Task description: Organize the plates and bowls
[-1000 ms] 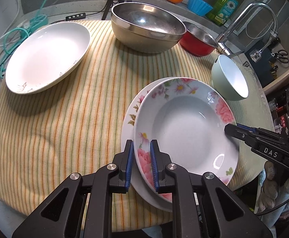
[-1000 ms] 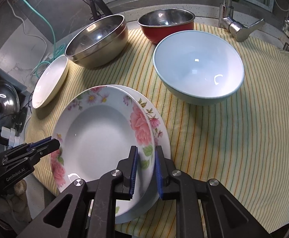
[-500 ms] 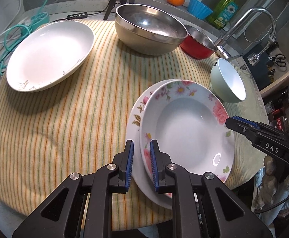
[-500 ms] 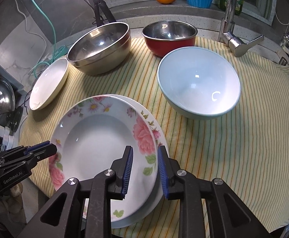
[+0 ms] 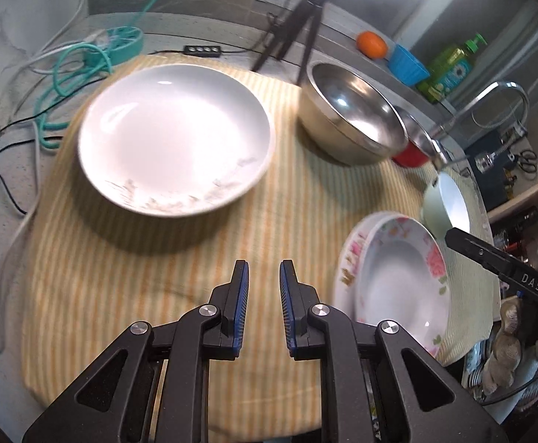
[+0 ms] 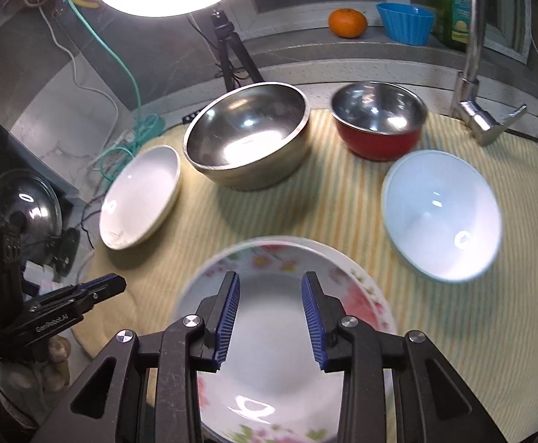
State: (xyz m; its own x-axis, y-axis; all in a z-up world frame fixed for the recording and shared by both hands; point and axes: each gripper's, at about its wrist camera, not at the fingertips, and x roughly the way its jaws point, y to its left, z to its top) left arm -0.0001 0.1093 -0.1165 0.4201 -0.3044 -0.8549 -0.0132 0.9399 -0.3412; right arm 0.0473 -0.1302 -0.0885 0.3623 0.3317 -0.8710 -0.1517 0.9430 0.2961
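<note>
Two floral plates lie stacked at the cloth's near edge, the deep top plate (image 5: 401, 277) (image 6: 361, 304) on the lower plate (image 5: 346, 258) (image 6: 365, 273). My right gripper (image 6: 270, 306) hovers over the top plate. Its jaws are opening, and only the plate's well shows below the gap. My left gripper (image 5: 265, 291) is over bare cloth to the left of the stack, pads slightly apart and nothing between them. A white plate (image 5: 174, 136) (image 6: 141, 195) lies beyond it. Further back are a large steel bowl (image 5: 350, 114) (image 6: 246, 140), a red bowl (image 5: 411, 153) (image 6: 379, 122) and a pale green bowl (image 5: 446, 206) (image 6: 440, 214).
A yellow striped cloth (image 5: 158, 277) covers the round surface. A faucet (image 6: 472, 55) rises at the back right, and a ring-light tripod (image 6: 228, 48) with cables stands at the back left. An orange (image 6: 347, 22), a blue cup (image 6: 405, 22) and a soap bottle (image 5: 449, 68) sit on the ledge.
My left gripper has left the floral plate's rim and swung left toward the white plate. My right gripper's jaws have spread off the rim, and it has risen over the plate.
</note>
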